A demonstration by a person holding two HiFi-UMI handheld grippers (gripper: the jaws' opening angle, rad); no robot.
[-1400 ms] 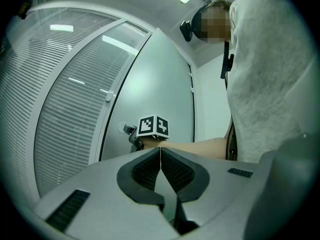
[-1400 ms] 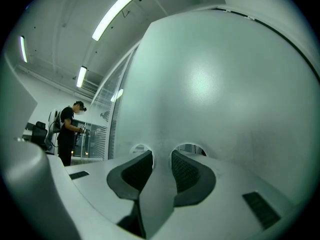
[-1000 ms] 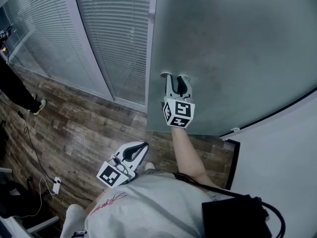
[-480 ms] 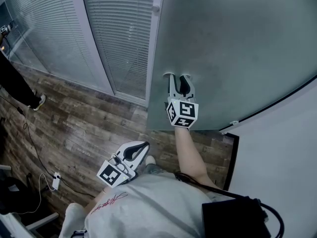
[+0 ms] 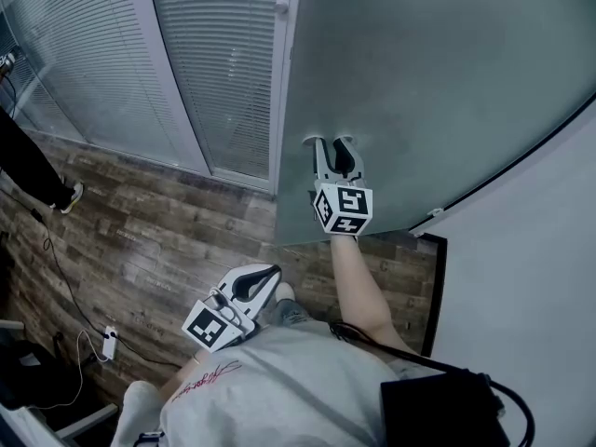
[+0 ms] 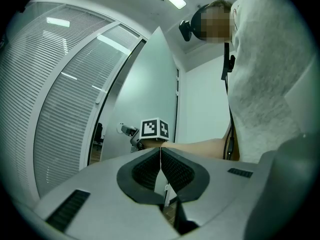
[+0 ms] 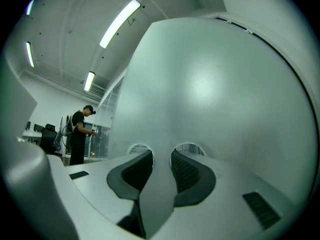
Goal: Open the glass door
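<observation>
The frosted glass door [image 5: 438, 82] fills the upper right of the head view, and its free edge [image 5: 285, 110] runs down beside a white frame post. My right gripper [image 5: 331, 142] is held out level with both fingertips pressed flat against the glass. Its jaws stand apart with nothing between them. In the right gripper view the door [image 7: 215, 84] fills the picture, and the right gripper [image 7: 161, 156] leaves two clear rings where its tips touch. My left gripper [image 5: 270, 273] hangs shut and empty by my waist, away from the door. The left gripper [image 6: 160, 151] shows its pads closed together.
A glass wall with white blinds [image 5: 214, 63] stands left of the door. Wood-plank floor [image 5: 140, 240] carries a cable and a power strip [image 5: 108, 343]. A white wall [image 5: 521, 296] with a dark door jamb [image 5: 436, 287] lies at right. Another person [image 7: 79, 134] stands beyond the glass.
The door has swung further away, its lower right corner rising in the head view as more white wall shows. My right gripper stayed pressed on the glass and moved with it.
</observation>
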